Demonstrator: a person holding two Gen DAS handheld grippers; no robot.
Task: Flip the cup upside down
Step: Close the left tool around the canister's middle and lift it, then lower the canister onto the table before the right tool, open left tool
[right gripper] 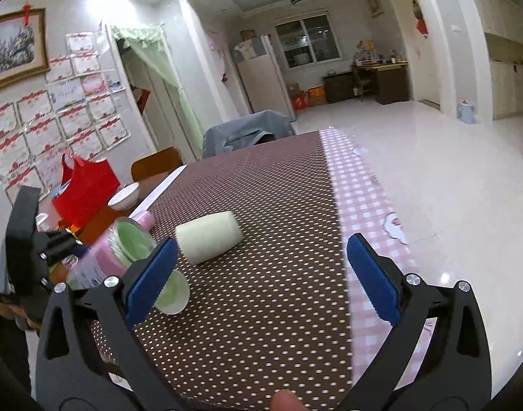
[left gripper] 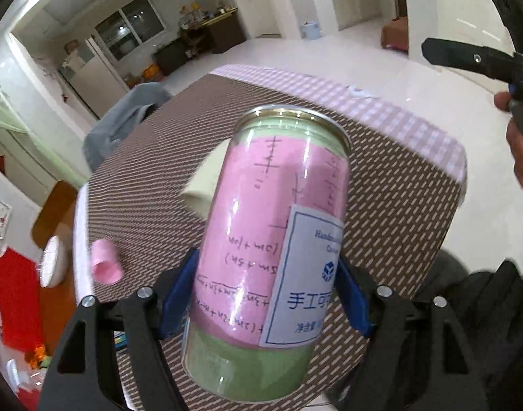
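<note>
My left gripper (left gripper: 264, 294) is shut on a clear can-shaped cup (left gripper: 271, 250) with pink and green paper inside and a white label. It holds the cup above the table, tilted, its metal rim pointing away. The same cup shows at the left of the right wrist view (right gripper: 121, 250), lifted and leaning. My right gripper (right gripper: 261, 274) is open and empty above the dotted tablecloth (right gripper: 261, 308).
A pale green cup (right gripper: 208, 236) lies on its side mid-table. A small green cup (right gripper: 174, 293) lies by my right gripper's left finger. A pink cup (left gripper: 105, 265) lies near the table's left edge. A white bowl (right gripper: 124, 193), red bag (right gripper: 85, 190) and chair (right gripper: 244, 132) stand beyond.
</note>
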